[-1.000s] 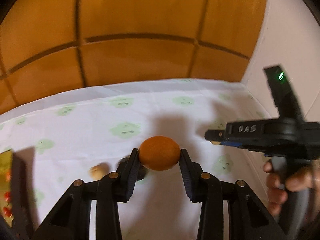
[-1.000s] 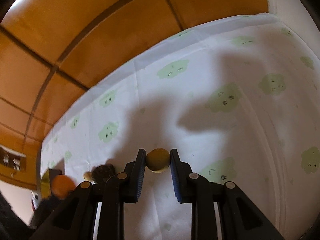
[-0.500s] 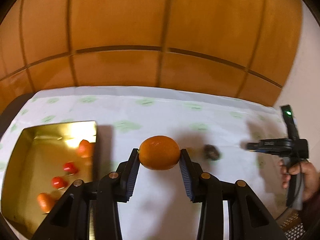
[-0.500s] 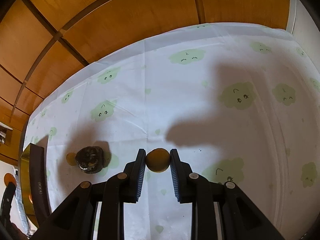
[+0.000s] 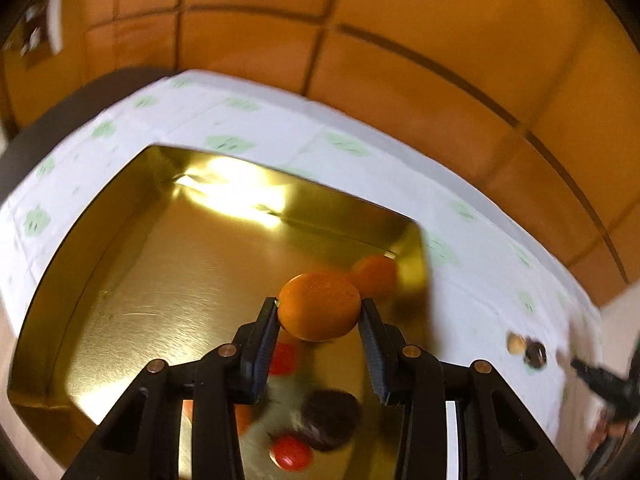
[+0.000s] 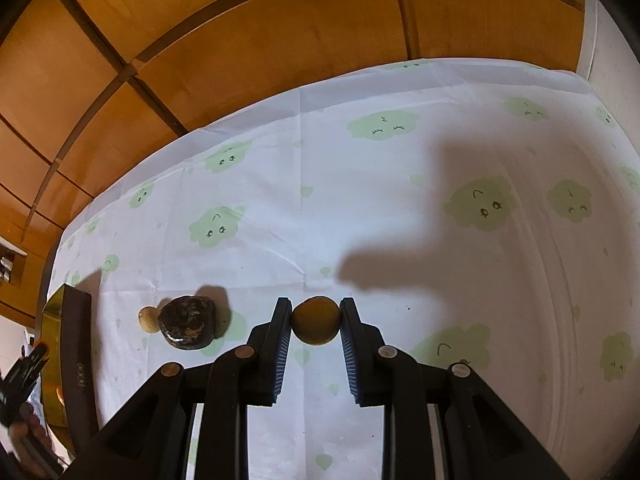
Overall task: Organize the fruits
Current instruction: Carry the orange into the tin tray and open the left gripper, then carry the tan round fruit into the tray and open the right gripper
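Note:
My left gripper (image 5: 319,312) is shut on an orange (image 5: 319,306) and hangs over the gold tray (image 5: 160,264). Inside the tray lie another orange fruit (image 5: 376,276), two small red fruits (image 5: 290,456) (image 5: 283,359) and a dark fruit (image 5: 330,418). My right gripper (image 6: 315,320) is shut on a small brownish-yellow round fruit (image 6: 315,320) just above the tablecloth. To its left on the cloth sit a dark wrinkled fruit (image 6: 189,322) and a small tan fruit (image 6: 147,319), touching each other.
A white tablecloth (image 6: 380,208) with green cloud faces covers the table. Orange wooden panelling (image 6: 240,40) rises behind it. The gold tray's dark outer wall (image 6: 78,356) shows at the left of the right wrist view. The other hand-held gripper (image 5: 604,380) appears far right in the left wrist view.
My left gripper carried the orange leftward from over the bare cloth to above the gold tray, rolling as it went. The right gripper stayed nearly in place, still holding its small fruit.

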The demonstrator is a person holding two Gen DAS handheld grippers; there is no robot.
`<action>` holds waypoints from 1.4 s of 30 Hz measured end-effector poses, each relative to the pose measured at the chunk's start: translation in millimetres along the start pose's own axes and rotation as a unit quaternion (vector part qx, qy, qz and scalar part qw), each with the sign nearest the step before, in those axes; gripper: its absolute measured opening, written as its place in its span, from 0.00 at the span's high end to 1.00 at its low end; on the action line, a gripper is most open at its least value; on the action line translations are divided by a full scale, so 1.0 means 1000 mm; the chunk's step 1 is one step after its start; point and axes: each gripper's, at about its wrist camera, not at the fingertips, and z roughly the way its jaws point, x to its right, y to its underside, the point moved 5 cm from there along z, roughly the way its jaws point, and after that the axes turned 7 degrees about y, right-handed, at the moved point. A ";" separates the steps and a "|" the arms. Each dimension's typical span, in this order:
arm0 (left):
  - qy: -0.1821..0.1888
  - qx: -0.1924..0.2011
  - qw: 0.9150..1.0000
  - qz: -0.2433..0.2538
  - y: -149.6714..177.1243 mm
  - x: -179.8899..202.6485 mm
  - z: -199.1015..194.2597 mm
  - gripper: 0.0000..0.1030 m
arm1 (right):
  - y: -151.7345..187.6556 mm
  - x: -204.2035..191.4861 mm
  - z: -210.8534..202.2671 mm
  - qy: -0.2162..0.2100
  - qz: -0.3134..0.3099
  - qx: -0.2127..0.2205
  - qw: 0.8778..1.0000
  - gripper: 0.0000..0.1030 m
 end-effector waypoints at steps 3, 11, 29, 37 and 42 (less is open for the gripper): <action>-0.009 -0.012 1.000 -0.023 -0.008 -0.016 0.013 0.61 | 0.000 -0.002 -0.001 -0.001 -0.004 0.002 1.000 0.76; -0.023 -0.028 0.998 -0.047 -0.023 -0.034 0.039 0.61 | -0.001 -0.003 0.000 -0.001 -0.005 0.002 1.000 0.76; -0.059 0.058 0.996 -0.040 -0.004 -0.046 -0.048 0.39 | -0.006 -0.012 -0.019 -0.004 -0.030 0.053 0.998 0.76; -0.089 0.088 0.992 -0.014 0.037 -0.057 -0.091 0.39 | 0.020 -0.076 -0.036 -0.051 -0.144 0.056 0.987 0.76; -0.093 0.091 0.991 0.002 0.054 -0.055 -0.094 0.39 | 0.048 -0.146 -0.049 -0.095 -0.221 0.048 0.970 0.76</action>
